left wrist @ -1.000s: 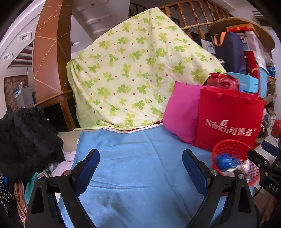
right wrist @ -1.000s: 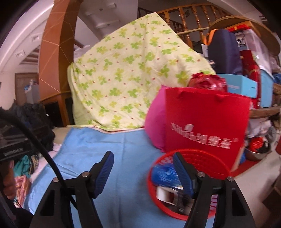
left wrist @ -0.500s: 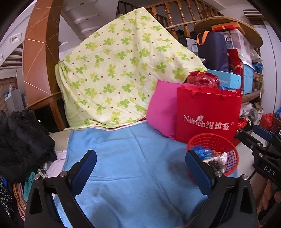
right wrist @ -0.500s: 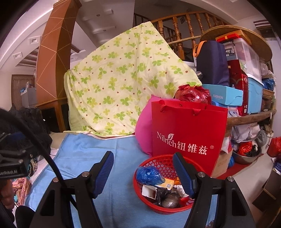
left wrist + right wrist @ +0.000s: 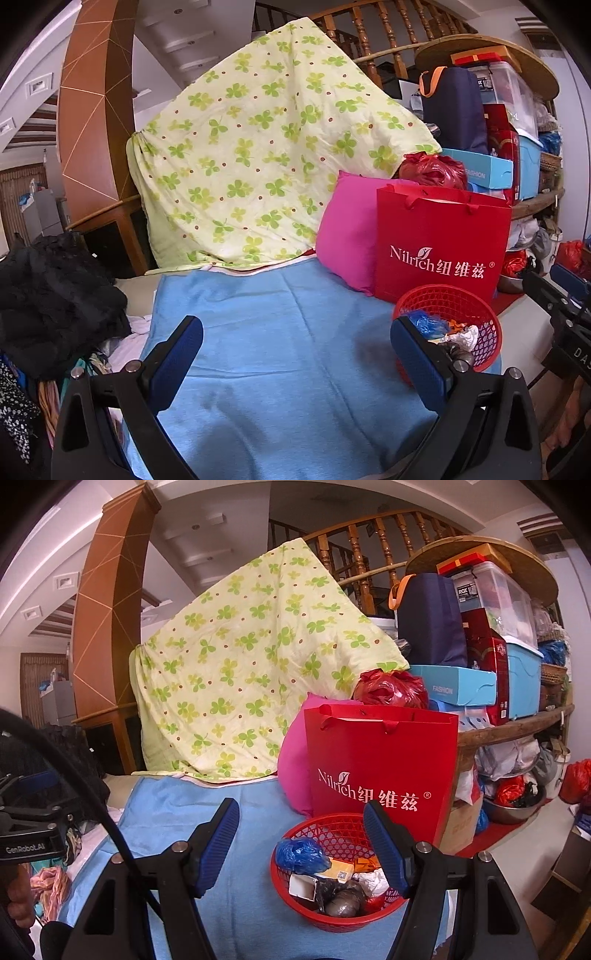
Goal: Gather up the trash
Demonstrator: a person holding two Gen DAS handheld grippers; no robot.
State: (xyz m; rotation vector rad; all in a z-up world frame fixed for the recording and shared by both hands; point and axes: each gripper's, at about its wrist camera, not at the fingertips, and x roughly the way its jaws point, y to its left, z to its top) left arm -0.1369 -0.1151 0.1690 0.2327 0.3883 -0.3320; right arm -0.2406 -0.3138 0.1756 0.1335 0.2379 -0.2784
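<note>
Red paper bag [image 5: 380,760] reads "Nilrich", blue box [image 5: 454,688] "FASHION". Round red plastic mesh basket [image 5: 334,914] of trash sits upright on blue cloth [image 5: 273,332], touching the bag. Left gripper [image 5: 295,354] just opened wide, empty; right gripper [image 5: 301,843] apart, empty.

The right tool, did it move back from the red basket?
Yes. The right tool pulled back and up: the red basket shows whole below the red Nilrich bag, where a second ago the tool's frame cut it off.
</note>
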